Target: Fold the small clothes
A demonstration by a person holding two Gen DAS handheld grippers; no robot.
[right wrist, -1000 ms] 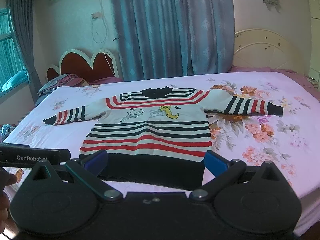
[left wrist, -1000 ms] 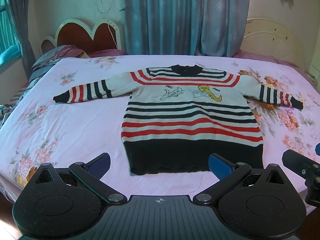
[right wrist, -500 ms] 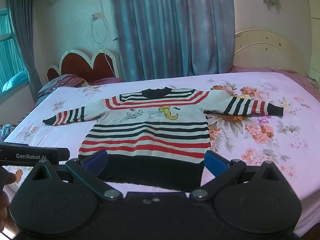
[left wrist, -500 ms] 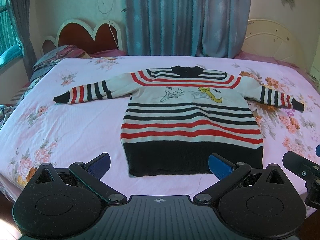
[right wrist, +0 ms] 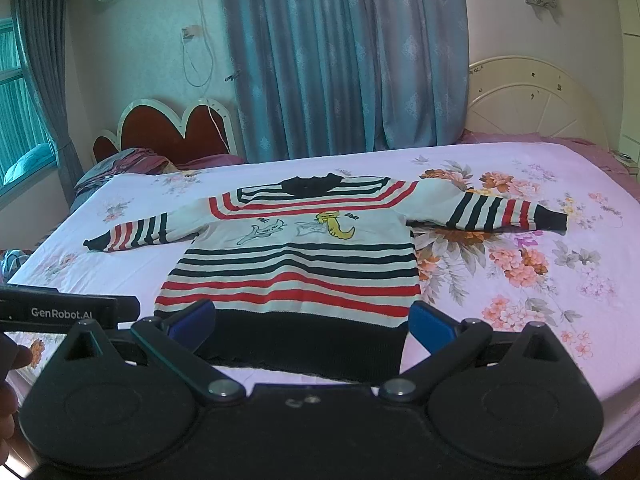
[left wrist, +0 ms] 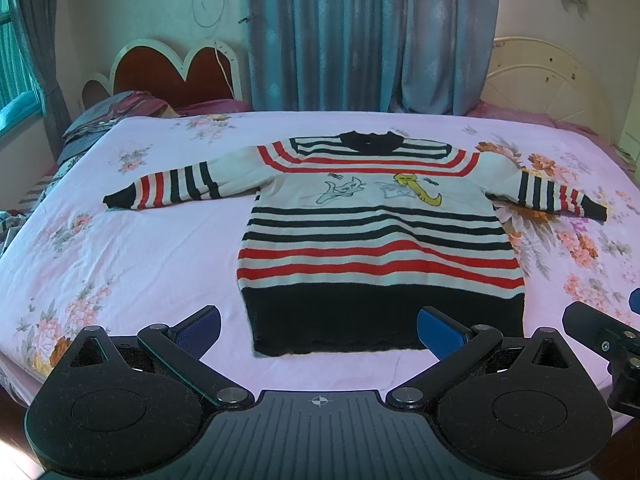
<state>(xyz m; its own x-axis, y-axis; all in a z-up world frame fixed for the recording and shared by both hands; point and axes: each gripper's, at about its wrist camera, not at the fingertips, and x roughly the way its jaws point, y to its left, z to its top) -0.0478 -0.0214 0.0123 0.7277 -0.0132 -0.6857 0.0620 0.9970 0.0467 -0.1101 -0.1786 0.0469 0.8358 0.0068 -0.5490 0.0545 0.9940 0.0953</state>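
A small striped sweater (left wrist: 376, 240) (right wrist: 296, 264) in white, red and black lies flat on the pink bed, front up, both sleeves spread sideways and the black hem nearest me. My left gripper (left wrist: 320, 330) hovers open just short of the hem, holding nothing. My right gripper (right wrist: 310, 322) also stands open near the hem, a little higher and to the right, its blue pads (right wrist: 430, 326) wide apart. Part of the right gripper shows at the right edge of the left wrist view, and the left gripper's body (right wrist: 68, 308) shows at the left of the right wrist view.
The bed (left wrist: 120, 248) has a pink floral sheet, with folded bedding (left wrist: 104, 116) at its far left corner. A red heart-shaped headboard (left wrist: 176, 76) and a cream headboard (left wrist: 544, 80) stand behind, before blue curtains (left wrist: 360, 32). A hand (right wrist: 10, 376) shows at the left edge.
Both views have shifted slightly; the sweater sits a touch higher in the frames, so both grippers have dipped or drawn back a little. Both stay open.
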